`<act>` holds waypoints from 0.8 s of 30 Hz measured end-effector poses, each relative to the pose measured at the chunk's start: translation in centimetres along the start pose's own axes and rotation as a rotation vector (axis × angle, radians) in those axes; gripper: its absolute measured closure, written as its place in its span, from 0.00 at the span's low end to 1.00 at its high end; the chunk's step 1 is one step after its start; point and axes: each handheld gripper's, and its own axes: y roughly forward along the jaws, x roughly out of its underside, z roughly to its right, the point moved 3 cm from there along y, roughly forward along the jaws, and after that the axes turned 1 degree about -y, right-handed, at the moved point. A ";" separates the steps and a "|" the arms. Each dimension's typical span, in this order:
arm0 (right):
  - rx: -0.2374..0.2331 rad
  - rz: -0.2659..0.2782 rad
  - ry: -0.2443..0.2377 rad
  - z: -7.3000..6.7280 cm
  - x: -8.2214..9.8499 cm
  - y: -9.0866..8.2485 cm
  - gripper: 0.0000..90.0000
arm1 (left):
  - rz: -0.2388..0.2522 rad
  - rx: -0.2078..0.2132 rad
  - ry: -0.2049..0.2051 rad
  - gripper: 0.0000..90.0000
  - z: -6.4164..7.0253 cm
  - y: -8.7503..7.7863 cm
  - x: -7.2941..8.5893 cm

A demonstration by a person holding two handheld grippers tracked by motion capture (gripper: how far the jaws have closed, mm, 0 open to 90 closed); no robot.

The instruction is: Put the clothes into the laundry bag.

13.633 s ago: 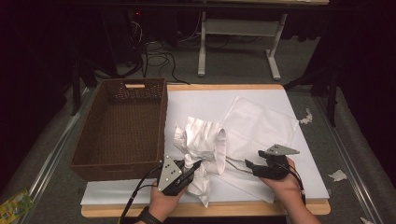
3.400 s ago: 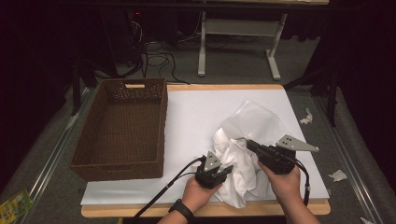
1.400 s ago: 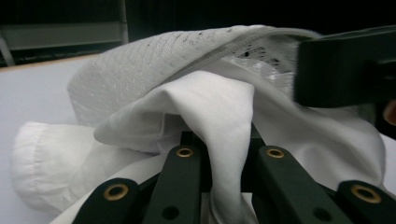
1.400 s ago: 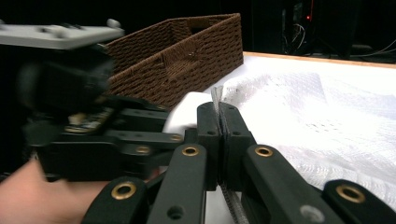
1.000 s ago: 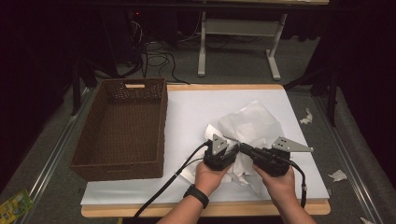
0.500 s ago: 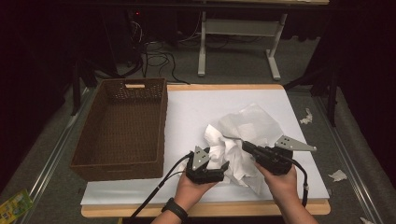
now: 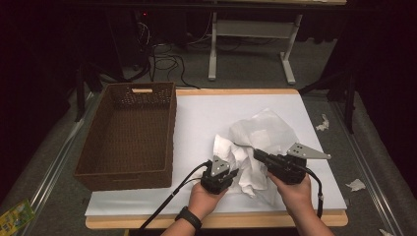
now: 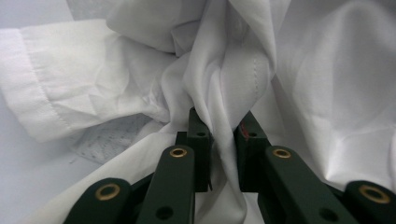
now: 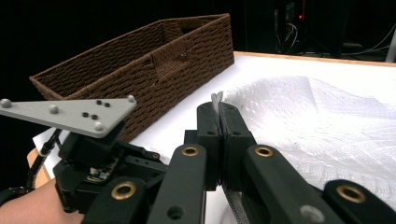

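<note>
The tabletop is white with a wooden edge. On its left side sits a brown wicker basket. A crumpled white garment lies right of centre.

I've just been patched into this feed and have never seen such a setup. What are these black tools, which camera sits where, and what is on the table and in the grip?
No robot arm is here: a person holds a black two-jaw tool in each hand. The high view looks down from above the person's side of the table; each of the other two cameras rides on one tool and looks along its jaws. On the white table top lie a crumpled white cloth garment and, to its left, a brown woven basket. The left tool has just been closing its jaws on a fold of the garment. The right tool is shut on a thin edge of the same garment.
</note>
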 end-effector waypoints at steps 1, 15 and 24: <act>-0.001 0.001 -0.004 0.0 0.0 0.0 0.99 | 0.009 -0.002 -0.002 0.89 0.0 -0.3 -0.1; -0.027 0.013 -0.008 -0.8 -0.4 0.5 0.99 | 0.202 -0.048 -0.038 0.90 -0.6 -6.3 -3.4; -0.013 0.009 -0.011 -0.5 -0.3 0.4 0.99 | 0.189 -0.024 0.029 0.90 2.4 -4.1 -5.0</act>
